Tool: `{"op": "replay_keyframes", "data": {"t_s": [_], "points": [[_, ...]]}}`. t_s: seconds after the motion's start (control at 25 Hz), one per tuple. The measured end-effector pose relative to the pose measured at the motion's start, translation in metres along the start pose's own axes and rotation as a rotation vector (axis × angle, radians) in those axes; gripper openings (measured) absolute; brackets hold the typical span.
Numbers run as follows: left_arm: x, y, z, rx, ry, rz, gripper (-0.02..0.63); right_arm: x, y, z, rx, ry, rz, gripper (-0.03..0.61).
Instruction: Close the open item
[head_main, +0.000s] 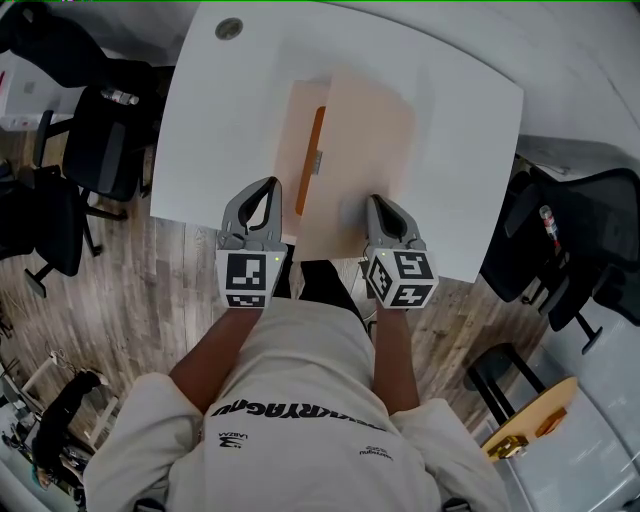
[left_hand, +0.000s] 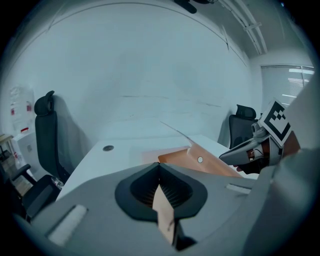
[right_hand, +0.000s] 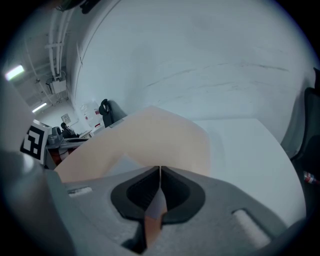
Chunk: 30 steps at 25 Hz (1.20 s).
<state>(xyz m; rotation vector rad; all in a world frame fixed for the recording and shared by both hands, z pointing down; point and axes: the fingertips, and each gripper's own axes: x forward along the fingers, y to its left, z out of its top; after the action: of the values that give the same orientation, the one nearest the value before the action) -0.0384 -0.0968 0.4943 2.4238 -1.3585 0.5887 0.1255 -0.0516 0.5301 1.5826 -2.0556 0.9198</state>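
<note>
A pale card folder (head_main: 360, 140) lies on the white surface (head_main: 220, 110), about midway between its left and right edges, with the folder's near end reaching the near edge where the person stands. It is partly open. One panel lies flat toward the left and shows an orange strip (head_main: 316, 130) with a small metal fastener (head_main: 318, 162) on it, while the wide cover is lifted above it toward the right. I cannot tell on which side the fold runs. The left tongs (head_main: 266, 190) are pressed together on a thin edge of card at the folder's near-left corner, and the left gripper view shows the sheet pinched between the ribbed pads. The right tongs (head_main: 378, 205) are likewise clamped on the near edge of the raised cover, which fills the middle of the right gripper view as a broad curved flap. Judging by that curve, the card is light and thin. It is stiff enough to keep a shape, but it would flex, crease or slip out of a loose pinch, and it would probably slide on the smooth surface if pushed sideways. The present hold looks sensible: one grip pins the flat panel at its near edge and the other takes the cover's near edge, so the cover can be swung over and laid flat without buckling.
</note>
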Motion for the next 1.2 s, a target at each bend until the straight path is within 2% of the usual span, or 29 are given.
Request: {"op": "replay_keyframes", "data": {"t_s": [0.52,1.2], "points": [[0.010,0.024,-0.024,-0.022,0.071,0.005,-0.006,0.012,0.008,-0.003,0.005,0.030,0.005,0.007],[0.022,0.034,-0.059,-0.046,0.179,-0.041,-0.002,0.020,0.013,-0.008,-0.006,0.059,-0.014,0.009]]}}
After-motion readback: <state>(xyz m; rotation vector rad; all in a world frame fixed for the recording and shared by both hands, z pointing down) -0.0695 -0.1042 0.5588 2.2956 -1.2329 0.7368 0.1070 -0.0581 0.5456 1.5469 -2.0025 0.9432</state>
